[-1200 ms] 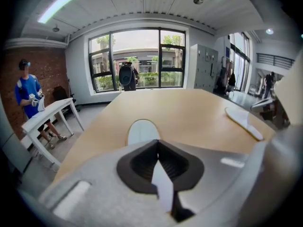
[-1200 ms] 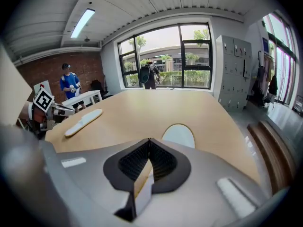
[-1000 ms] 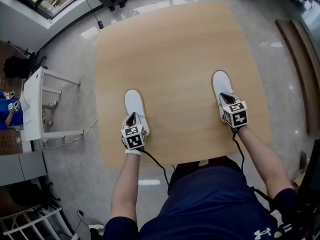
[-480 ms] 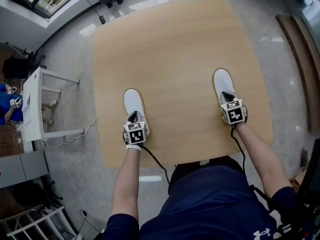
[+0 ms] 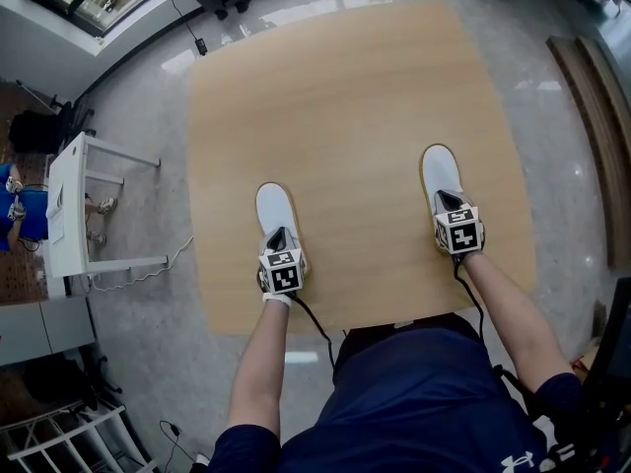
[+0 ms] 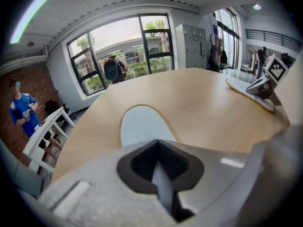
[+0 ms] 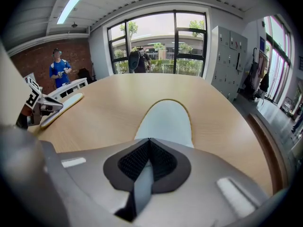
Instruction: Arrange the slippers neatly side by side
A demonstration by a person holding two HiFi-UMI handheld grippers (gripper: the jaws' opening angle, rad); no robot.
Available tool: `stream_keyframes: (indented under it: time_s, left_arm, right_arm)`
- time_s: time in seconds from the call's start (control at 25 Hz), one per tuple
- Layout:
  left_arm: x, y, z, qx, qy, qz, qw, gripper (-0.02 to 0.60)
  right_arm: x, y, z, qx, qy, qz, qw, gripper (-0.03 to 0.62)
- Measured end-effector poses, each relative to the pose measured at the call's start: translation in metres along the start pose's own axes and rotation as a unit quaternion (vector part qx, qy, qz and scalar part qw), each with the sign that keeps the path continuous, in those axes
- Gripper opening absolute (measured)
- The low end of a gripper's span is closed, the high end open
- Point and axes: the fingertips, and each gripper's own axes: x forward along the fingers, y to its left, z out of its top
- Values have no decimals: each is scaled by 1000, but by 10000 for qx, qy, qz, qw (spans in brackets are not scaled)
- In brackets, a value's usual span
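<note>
Head view: two white slippers lie toes-away on the near half of the table (image 5: 345, 97), well apart. The left hand-held gripper (image 5: 280, 242) is at the heel of the left slipper (image 5: 274, 208), and the right hand-held gripper (image 5: 449, 205) at the heel of the right slipper (image 5: 440, 168). The wood between them is bare, so I would slide each inward, keeping soles flat, toes parallel and heels level. The near table edge lies close behind both heels, so avoid pulling back.

Left gripper view: the jaws are pinched shut on the left slipper's thin heel rim.

Right gripper view: the jaws are likewise clamped on the right slipper's heel rim, with open table ahead.
</note>
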Motion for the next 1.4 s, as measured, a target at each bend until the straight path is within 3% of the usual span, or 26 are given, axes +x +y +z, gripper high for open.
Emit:
stream_keyframes:
  time_s: [0.24, 0.72, 1.2, 1.4]
  left_arm:
    - [-3, -41, 1, -96, 32, -267, 9996, 4]
    - [-13, -113, 8, 184, -165, -856, 9960, 3]
    - [-22, -171, 13, 32, -57, -1256, 9921, 5]
    - [-27, -199, 13, 245, -68, -1488, 9885, 5]
  right_arm:
    - [-2, 12, -7, 25, 28, 131, 9999, 11]
    - [-9, 68, -13, 369, 138, 571, 9976, 11]
    - [-10, 107, -25, 500, 281, 862, 9946, 11]
    - [-11, 127, -30, 365, 326, 1045, 9933, 11]
